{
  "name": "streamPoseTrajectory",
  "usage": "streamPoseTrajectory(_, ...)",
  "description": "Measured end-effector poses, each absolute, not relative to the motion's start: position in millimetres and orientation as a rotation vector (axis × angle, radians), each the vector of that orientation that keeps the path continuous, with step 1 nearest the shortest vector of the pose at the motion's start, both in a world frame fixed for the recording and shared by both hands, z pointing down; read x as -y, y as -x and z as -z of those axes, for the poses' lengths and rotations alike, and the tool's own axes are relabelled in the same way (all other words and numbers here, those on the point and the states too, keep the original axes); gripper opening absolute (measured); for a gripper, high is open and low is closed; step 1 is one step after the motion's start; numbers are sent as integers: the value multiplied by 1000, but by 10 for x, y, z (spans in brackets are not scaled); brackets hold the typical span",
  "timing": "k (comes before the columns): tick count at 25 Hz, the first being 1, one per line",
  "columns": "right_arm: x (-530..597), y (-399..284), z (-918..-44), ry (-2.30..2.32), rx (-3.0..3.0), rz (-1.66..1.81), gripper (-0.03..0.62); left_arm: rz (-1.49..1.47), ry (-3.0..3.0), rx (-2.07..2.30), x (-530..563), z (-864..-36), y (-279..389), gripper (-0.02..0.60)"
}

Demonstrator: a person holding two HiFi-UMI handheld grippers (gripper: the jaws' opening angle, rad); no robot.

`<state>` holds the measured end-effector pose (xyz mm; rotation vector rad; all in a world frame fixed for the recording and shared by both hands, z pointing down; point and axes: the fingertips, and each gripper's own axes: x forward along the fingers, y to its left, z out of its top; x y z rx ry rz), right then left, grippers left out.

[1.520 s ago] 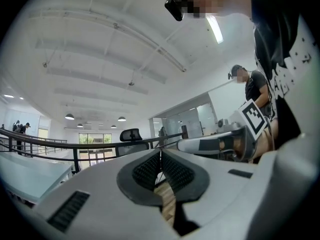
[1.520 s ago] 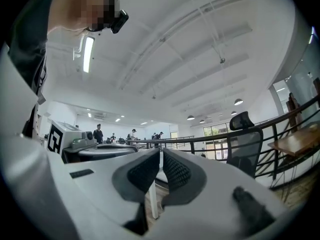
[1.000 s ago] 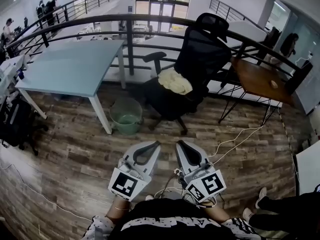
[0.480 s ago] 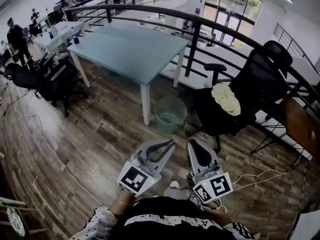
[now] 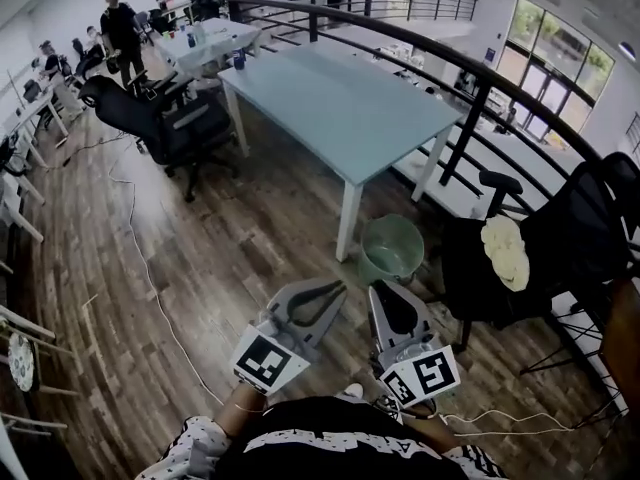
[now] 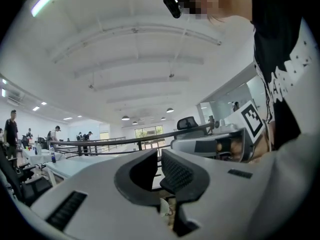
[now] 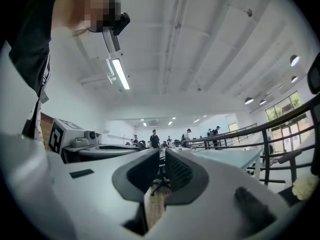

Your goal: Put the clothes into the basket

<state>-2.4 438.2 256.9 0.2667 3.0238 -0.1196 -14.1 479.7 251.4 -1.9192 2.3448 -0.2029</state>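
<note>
A pale yellow cloth [image 5: 505,251] lies on the seat of a black office chair [image 5: 585,230] at the right of the head view. The same cloth [image 7: 305,186] shows at the right gripper view's right edge. A green basket [image 5: 392,248] stands on the wooden floor by the table leg, left of that chair. My left gripper [image 5: 335,286] [image 6: 159,156] and right gripper [image 5: 378,288] [image 7: 161,154] are held side by side close to my body. Both point level, well short of the basket and cloth. Both are shut with nothing between their jaws.
A pale blue table [image 5: 350,108] stands beyond the basket, with a black railing [image 5: 480,78] behind it. A second black office chair [image 5: 170,123] stands at the left. Cables [image 5: 150,278] trail across the floor. People [image 5: 122,23] and desks are far at the back.
The head view has swung left: the chair with the cloth and the basket have slid to the right side of the picture. Both grippers turned along, still shut and side by side.
</note>
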Motion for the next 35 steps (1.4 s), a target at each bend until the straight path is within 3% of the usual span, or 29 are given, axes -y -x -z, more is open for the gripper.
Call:
streamPoseTrajectory(18,-4683,615,-2541,-830,-2892,161,34,255,1512,-2673,-4998,-2454,576,17)
streamPoseTrajectory(35,-3665,257,-2595,-594,-2947,113,34,211,1750,-2516,-3967,-2519,224,18)
